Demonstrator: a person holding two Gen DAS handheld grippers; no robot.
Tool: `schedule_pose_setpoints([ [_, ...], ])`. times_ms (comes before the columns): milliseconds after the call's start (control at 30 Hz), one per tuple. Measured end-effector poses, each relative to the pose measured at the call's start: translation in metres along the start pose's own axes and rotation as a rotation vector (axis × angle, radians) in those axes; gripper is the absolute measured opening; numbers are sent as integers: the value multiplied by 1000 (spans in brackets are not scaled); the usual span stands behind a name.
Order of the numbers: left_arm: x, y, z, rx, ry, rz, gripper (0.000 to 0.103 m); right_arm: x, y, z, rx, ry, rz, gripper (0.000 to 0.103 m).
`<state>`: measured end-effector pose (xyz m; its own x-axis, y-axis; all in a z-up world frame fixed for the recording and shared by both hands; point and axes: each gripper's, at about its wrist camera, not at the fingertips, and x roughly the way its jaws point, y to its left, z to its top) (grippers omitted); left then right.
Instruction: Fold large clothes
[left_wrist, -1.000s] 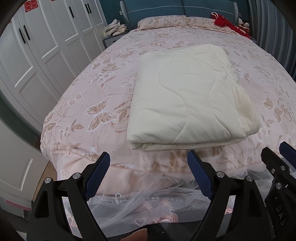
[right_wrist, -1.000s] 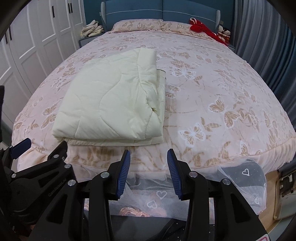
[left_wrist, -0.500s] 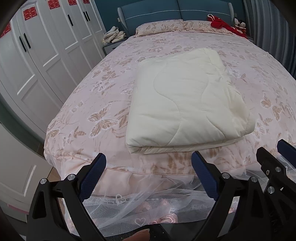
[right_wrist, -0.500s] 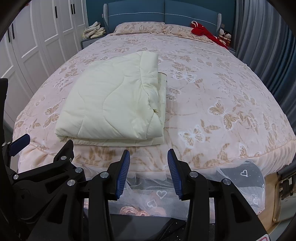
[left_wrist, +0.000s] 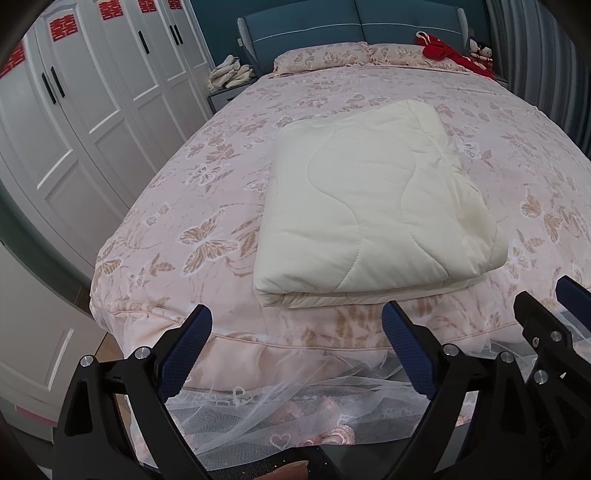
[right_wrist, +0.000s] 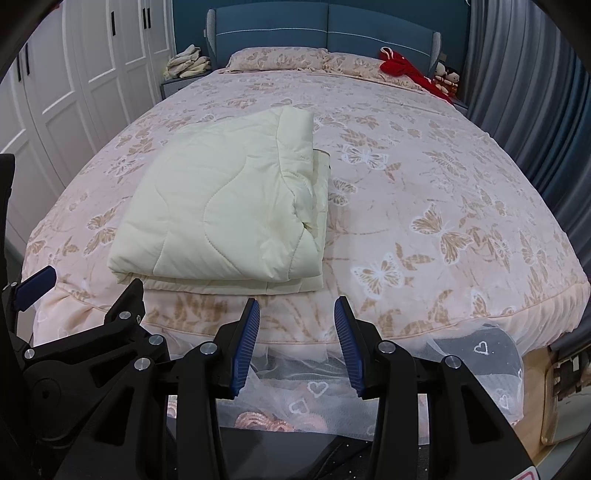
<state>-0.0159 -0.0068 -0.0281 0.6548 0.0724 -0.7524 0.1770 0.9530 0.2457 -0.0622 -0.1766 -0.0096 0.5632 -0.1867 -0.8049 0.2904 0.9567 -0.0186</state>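
Nearest, the left gripper is held wide open and empty, the right gripper partly open, nothing gripped. Just beyond both, the folded quilt is laid on the bed, pillows farther off.

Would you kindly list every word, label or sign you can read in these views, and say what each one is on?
"囍": red paper cut-outs stuck on the white wardrobe doors, several in a row along the top.
Pale lettering on the body of the right gripper at the edge of the left view: too blurred to read.
Red-edged label at the bottom of the right view: cut off, unreadable.
The folded cream quilt and bedspread carry no text.
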Motion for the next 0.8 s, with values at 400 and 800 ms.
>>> schedule_pose_setpoints([
  [400,-2,2,0,-14,-7,-14,91,-4,2,1,-4,-19,-13,42],
  [800,-1,1,0,-21,-2,-29,90,-6,2,1,-3,-28,-16,42],
])
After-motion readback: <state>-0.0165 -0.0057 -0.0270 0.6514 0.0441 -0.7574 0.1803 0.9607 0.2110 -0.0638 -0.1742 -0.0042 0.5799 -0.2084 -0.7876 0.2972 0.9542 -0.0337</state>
